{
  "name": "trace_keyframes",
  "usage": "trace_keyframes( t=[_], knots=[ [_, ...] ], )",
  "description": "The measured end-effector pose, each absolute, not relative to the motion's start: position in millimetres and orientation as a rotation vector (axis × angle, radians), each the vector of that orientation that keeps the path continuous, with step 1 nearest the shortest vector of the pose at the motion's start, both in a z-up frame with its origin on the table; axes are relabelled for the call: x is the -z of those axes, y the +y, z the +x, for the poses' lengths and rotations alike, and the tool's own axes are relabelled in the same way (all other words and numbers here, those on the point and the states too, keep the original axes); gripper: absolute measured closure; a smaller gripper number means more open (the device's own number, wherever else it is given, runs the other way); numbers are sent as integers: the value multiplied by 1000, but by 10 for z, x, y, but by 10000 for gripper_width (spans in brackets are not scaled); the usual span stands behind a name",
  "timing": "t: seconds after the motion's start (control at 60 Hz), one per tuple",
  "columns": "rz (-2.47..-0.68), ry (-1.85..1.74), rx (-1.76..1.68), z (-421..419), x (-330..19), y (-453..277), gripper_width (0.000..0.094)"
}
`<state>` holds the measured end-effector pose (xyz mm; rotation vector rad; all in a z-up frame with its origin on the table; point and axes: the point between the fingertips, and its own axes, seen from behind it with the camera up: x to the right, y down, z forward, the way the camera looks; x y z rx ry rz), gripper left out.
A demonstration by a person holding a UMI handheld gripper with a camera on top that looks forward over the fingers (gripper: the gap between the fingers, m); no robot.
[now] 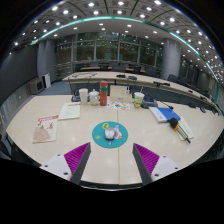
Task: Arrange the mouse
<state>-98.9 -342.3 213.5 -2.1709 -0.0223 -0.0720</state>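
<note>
Two purple-padded fingers [77,153] of the gripper [111,160] reach level over the near edge of the pale table [60,140], jaws wide with nothing between them. Just beyond them, centred, a white mouse [110,131] lies on a round teal mat [110,135]; its long axis cannot be told. Farther off stand cups [84,96], with papers [45,129] left and books [166,114] right.

White mouse [112,131] on round teal mat [99,138]; just beyond open claw [110,158]
</note>
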Motion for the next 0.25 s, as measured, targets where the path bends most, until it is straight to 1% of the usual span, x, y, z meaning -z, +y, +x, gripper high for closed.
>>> trace_keyframes(
  t=[0.15,0.25],
  knots=[
    [-2167,-18,57,-970,-2200,-3837,78],
    [-2163,-18,45,-976,-2222,-3949,77]
  ],
)
